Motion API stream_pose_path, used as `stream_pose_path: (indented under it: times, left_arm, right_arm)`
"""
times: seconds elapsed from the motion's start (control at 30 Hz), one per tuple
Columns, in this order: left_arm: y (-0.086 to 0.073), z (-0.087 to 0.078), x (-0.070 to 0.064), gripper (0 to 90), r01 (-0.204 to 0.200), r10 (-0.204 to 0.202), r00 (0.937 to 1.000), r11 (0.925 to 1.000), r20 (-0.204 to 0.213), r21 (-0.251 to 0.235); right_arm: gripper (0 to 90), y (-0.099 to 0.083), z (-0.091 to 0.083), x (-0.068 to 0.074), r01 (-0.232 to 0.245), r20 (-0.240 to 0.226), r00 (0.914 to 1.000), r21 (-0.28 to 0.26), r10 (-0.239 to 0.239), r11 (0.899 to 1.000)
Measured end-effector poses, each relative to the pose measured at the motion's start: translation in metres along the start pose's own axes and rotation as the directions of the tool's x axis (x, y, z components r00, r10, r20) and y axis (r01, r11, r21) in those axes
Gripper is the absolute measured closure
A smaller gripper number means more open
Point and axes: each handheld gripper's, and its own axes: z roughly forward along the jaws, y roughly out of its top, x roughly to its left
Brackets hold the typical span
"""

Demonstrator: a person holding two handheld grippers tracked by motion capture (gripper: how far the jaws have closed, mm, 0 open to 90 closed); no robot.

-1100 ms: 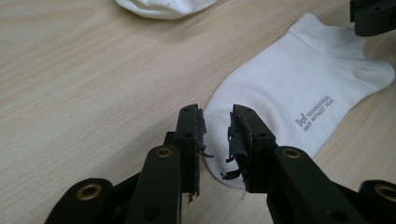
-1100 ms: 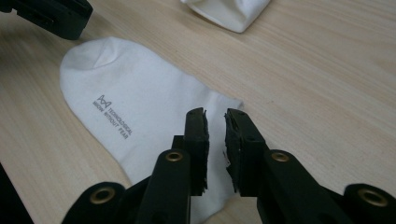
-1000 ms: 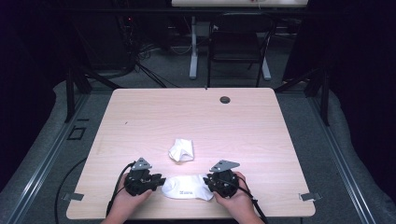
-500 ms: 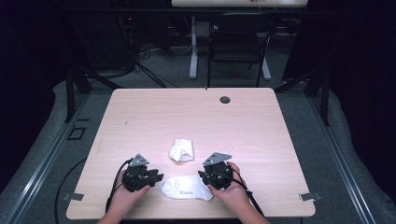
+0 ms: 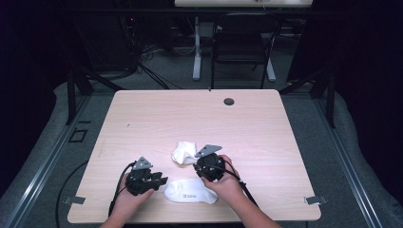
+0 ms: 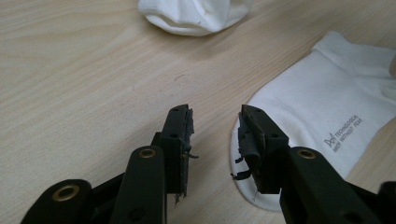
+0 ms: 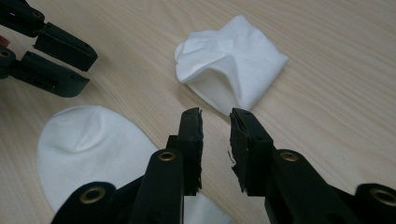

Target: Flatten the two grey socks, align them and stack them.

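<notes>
pale wood tabletop carries two white socks near its front edge. the flat sock lies between the person's hands, printed side up. the left tongs sit just beside its toe end, parted narrowly with nothing between them. the bunched sock lies just behind it. the right tongs point at the bunched sock's open edge, also narrowly parted and holding nothing.

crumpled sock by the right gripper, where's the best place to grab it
Probably the raised fold at the near edge of the crumpled sock, where the cloth tents up off the table. Bring the right gripper straight ahead and down; its open jaws already line up with that fold.
</notes>
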Motion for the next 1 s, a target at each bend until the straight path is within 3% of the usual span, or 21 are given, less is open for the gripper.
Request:
stream_pose_path:
  times: [0.6, 1.0]
  left_arm:
    - [-0.001, -0.001, 0.002, 63.3, -0.007, 0.007, 1.0000, 1.0000, 0.001, 0.002]
    - [-0.002, -0.002, 0.003, 63.3, -0.004, 0.004, 1.0000, 1.0000, 0.000, -0.006]
  right_arm:
    - [75.9, 0.033, 0.040, 0.013, 0.025, -0.039, 0.9989, 0.014, -0.024, 1.000]
    - [74.9, 0.039, 0.063, 0.017, 0.023, -0.033, 0.9992, 0.043, -0.022, 0.999]
